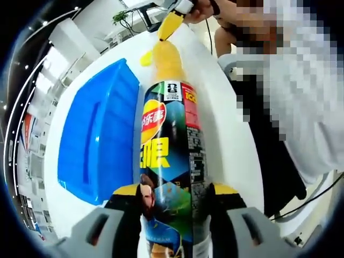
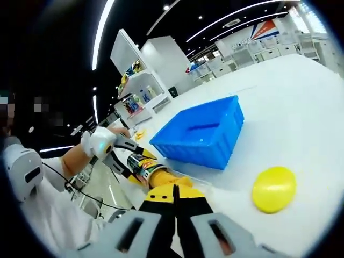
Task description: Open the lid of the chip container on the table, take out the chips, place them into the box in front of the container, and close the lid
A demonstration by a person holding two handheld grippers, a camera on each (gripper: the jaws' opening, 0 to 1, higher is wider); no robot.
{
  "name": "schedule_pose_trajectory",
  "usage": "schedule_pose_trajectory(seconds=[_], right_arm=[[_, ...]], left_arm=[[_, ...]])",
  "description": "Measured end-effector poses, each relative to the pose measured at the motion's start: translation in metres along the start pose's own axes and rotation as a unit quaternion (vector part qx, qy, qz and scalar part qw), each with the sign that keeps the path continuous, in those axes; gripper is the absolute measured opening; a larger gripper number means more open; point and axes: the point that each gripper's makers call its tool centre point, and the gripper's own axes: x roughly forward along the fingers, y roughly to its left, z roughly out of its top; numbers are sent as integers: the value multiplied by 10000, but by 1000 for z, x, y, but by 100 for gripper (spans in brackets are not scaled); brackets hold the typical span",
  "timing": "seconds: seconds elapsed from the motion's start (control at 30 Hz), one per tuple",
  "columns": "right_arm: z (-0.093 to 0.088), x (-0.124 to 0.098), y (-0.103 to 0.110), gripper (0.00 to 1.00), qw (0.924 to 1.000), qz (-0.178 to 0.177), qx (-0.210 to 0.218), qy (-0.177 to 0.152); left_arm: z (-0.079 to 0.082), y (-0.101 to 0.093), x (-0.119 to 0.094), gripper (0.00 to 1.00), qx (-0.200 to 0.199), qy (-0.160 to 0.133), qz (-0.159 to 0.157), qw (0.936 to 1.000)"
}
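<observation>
Holding the chip can

Lying on the white table (image 2: 301, 91), the blue box (image 2: 201, 134) sits beside the chip can (image 1: 169, 161). The left gripper (image 1: 169, 201) squeezes the can. The right gripper (image 2: 176, 201) looks pinched together near the can's mouth; its yellow lid (image 2: 274, 188) lies nearby.

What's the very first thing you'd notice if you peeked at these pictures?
The tall chip container, lying between the left tongs, with a stack of yellow chips sticking out of its open end toward the right tongs. Next to it on the white table sits a big bright blue box. The round yellow lid lies on the table by itself.
</observation>
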Motion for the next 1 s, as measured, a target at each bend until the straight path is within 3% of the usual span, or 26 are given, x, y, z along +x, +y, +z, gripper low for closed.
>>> schedule_pose_trajectory(seconds=[0.1, 0.27, 0.77, 1.0], right_arm=[[-3, 3, -3, 0, 9992, -220, -317, 107], [5, 8, 10, 0, 9962, -278, -827, 0], [31, -18, 6, 0, 9967, -381, -648, -291], [52, -27, 14, 0, 9953, -350, -768, -467]], left_arm=[[0, 0, 0, 51, -8, -1, -21, 10000], [0, 0, 1, 51, -10, -1, -7, 10000], [-1, 2, 3, 52, -39, -1, -35, 10000], [-1, 2, 3, 52, -46, 5, -56, 10000]])
